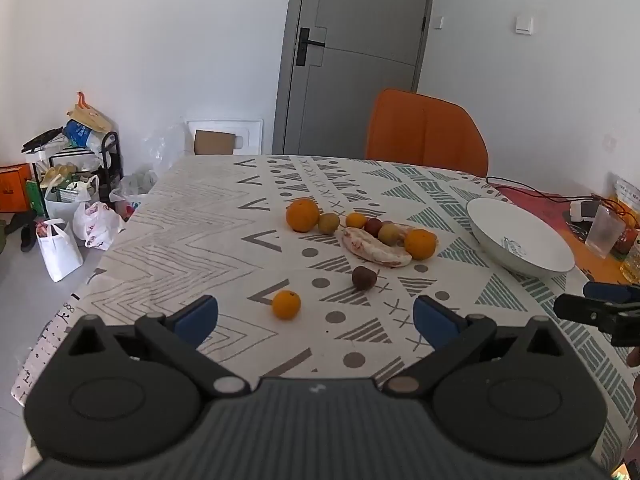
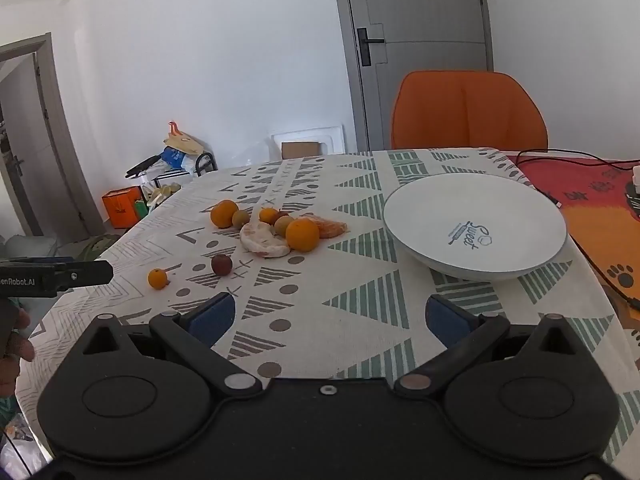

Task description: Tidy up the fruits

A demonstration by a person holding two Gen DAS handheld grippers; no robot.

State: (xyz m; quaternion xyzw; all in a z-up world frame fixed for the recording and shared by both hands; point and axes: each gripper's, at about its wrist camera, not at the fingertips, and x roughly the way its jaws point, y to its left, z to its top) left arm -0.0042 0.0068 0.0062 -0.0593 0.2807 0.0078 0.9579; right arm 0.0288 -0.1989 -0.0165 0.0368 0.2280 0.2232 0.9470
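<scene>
Nothing is picked up yet: the left gripper (image 1: 316, 316) and the right gripper (image 2: 330, 318) both hang over the near part of the worktop (image 1: 192, 216) with fingers spread wide and empty. The fruits (image 1: 360, 232) lie loose mid-cloth, a small orange (image 1: 286, 304) and a dark plum (image 1: 364, 278) nearest, and the white bowl (image 2: 420, 200) stands empty to their right. The next move probably calls for reaching to one near fruit, closing gently, and carrying it to the bowl.

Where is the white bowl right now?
The white bowl sits empty on the patterned tablecloth, right of the fruit cluster and in front of the orange chair; in the left wrist view it is far right.
</scene>
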